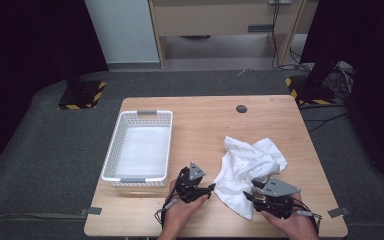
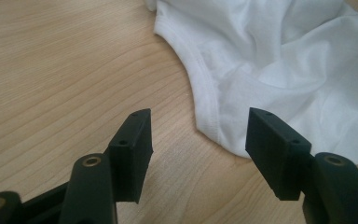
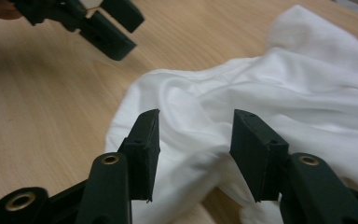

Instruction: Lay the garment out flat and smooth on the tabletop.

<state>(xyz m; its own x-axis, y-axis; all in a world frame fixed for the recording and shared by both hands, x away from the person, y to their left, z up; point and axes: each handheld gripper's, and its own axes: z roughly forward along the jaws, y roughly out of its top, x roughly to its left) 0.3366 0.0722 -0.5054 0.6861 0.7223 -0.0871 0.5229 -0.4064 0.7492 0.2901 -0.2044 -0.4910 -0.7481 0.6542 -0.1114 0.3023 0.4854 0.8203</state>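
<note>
A crumpled white garment [image 1: 247, 167] lies on the wooden table [image 1: 200, 125], right of centre. In the left gripper view its hemmed edge [image 2: 205, 93] curves just ahead of the jaws. My left gripper [image 1: 211, 189] is open at the cloth's left edge, with bare wood between its jaws [image 2: 198, 135]. My right gripper [image 1: 250, 191] is open at the cloth's near edge, its jaws standing over a fold of the garment [image 3: 196, 135] without closing on it. The left gripper [image 3: 107, 23] also appears at the top left of the right gripper view.
A white perforated plastic basket [image 1: 116, 145] stands empty on the table's left half. A small dark round cap [image 1: 241, 108] sits near the far edge. Beyond the table are black stands with yellow-striped bases [image 1: 82, 95] and cables on the floor.
</note>
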